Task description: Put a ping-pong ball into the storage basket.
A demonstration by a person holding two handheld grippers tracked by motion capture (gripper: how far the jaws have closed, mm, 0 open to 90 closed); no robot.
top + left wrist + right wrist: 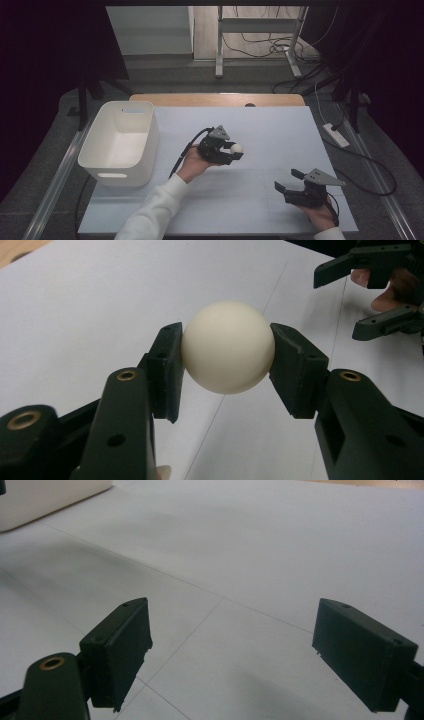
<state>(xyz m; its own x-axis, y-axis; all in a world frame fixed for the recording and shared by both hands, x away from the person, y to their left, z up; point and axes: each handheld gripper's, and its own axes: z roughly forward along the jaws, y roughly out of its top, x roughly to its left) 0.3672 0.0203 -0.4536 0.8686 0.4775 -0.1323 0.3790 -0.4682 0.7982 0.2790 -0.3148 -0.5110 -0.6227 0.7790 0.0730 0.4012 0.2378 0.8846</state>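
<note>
White sheeting is covering the table [260,130] in front of you, and faint seams are crossing it in both gripper views. Its far wooden edge is showing as a thin strip in the high view, and the room beyond is sinking into darkness, so the stands and cables back there are hard to make out.

Next in size, the white plastic bin [120,142] is sitting on the table's left side, well apart from both of your hands. Its inside is looking bare, though the near wall is hiding the part of the floor behind it. In the right gripper view only a corner of it [50,500] is peeking in at the top left, cut off by the frame.

Your left gripper [231,151] is hanging near the table's middle, and you are clamping its jaws on the cream ball [228,347], one pad on each side. Whether the ball is clear of the sheet you cannot tell from that close view.

Your right gripper [288,181] is waiting near the front right edge, jaws standing wide with nothing between them. Your sleeve [155,210] is being cropped at the bottom.
</note>
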